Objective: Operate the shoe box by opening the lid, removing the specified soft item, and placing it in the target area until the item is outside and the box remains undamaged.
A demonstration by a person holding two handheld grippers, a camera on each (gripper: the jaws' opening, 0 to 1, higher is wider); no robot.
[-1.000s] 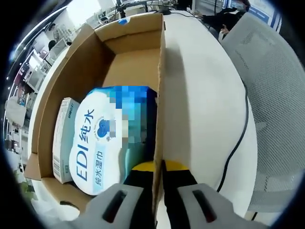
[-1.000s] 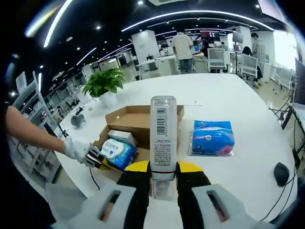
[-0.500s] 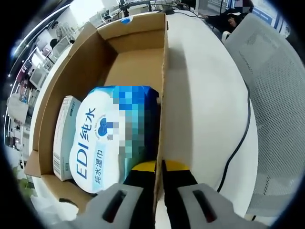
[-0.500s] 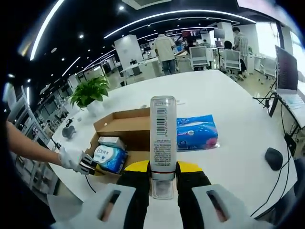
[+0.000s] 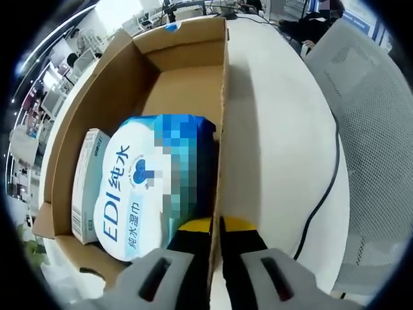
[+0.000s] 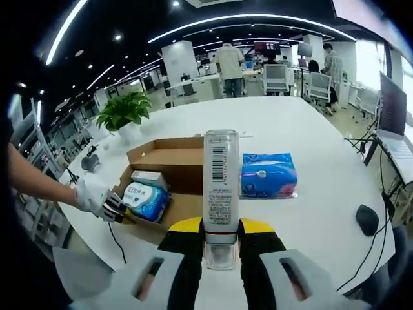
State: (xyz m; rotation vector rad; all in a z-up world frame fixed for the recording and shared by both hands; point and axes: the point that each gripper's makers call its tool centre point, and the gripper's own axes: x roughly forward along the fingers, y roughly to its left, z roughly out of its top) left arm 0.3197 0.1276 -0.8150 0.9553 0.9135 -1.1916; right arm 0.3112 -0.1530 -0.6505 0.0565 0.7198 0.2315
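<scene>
Removal step in hand. Left gripper (image 5: 215, 226) clenched on box (image 5: 222, 129) wall; right gripper (image 6: 221, 227) grasping bottle (image 6: 221, 187), held above table (image 6: 322, 194). Next: set down beside tissue pack (image 6: 268, 175).

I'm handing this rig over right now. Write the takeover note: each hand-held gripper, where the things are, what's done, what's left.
Left hand-held gripper: shut on the side wall of the cardboard box, near its corner.
Right hand-held gripper: shut on an upright bottle, held above the white table.
Box is open. Inside: a pack of wet wipes and a small carton beside it.
A blue tissue pack lies on the table beside the box.
Done: box opened, bottle lifted clear.
Left: set the bottle down; the wet wipes and carton are in the box. Ease the grip on the wall to avoid creasing it.
</scene>
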